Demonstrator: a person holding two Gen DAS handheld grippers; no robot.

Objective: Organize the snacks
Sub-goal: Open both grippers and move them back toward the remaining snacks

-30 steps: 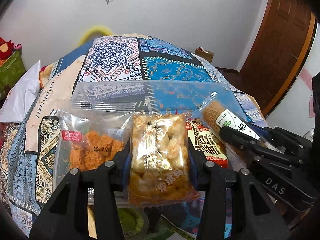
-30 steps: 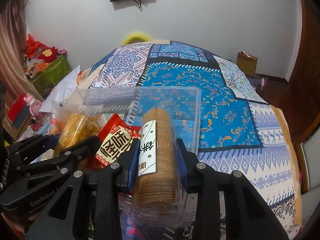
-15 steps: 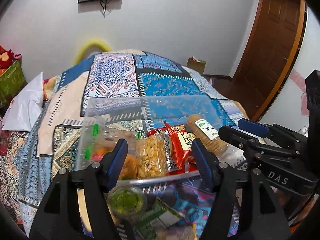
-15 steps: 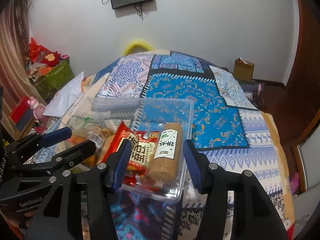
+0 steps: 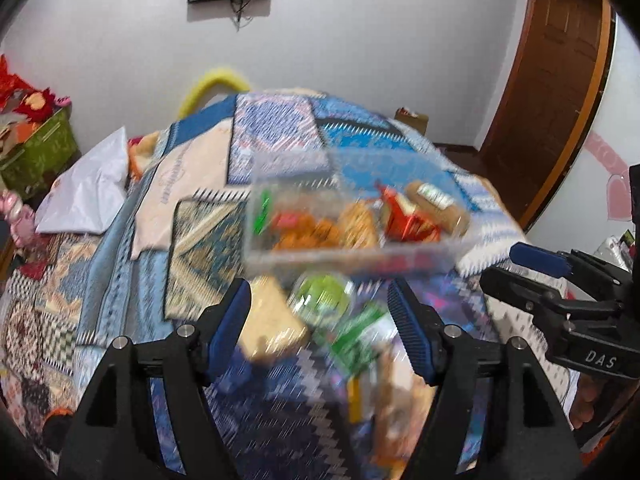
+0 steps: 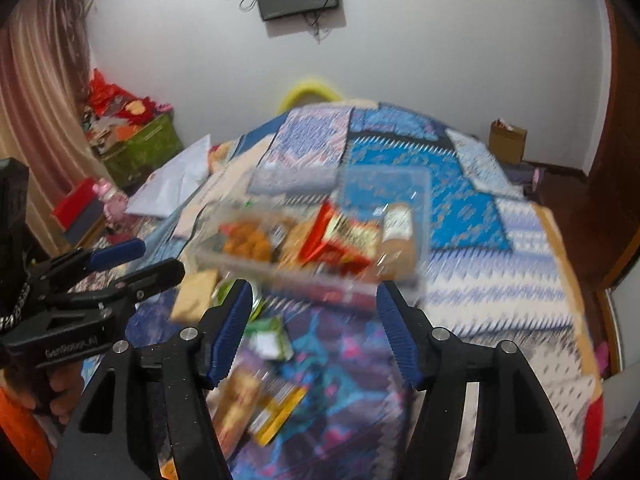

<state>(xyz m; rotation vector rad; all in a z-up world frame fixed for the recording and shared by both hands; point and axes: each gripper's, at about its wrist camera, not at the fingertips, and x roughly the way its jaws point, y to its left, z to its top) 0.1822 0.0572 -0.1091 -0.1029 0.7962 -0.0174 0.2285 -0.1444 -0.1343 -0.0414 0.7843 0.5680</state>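
Two tools in my feeds, both spread wide with nothing between the pads: left tool (image 5: 319, 312) and right tool (image 6: 314, 312) hang above the bed (image 6: 460, 200). The clear snack box (image 5: 348, 256) sits on the patchwork quilt, holding the orange fried-snack bag (image 5: 308, 232), a red packet (image 6: 344, 240) and the biscuit roll (image 6: 396, 236), which lies at the box's right end. Loose stuff lies on the quilt in front of the box: a green-lidded cup (image 5: 322, 300), a tan packet (image 5: 272, 320) just left of it, and a yellow packet (image 6: 280, 408). Everything's motion-blurred, so I can't read the labels.
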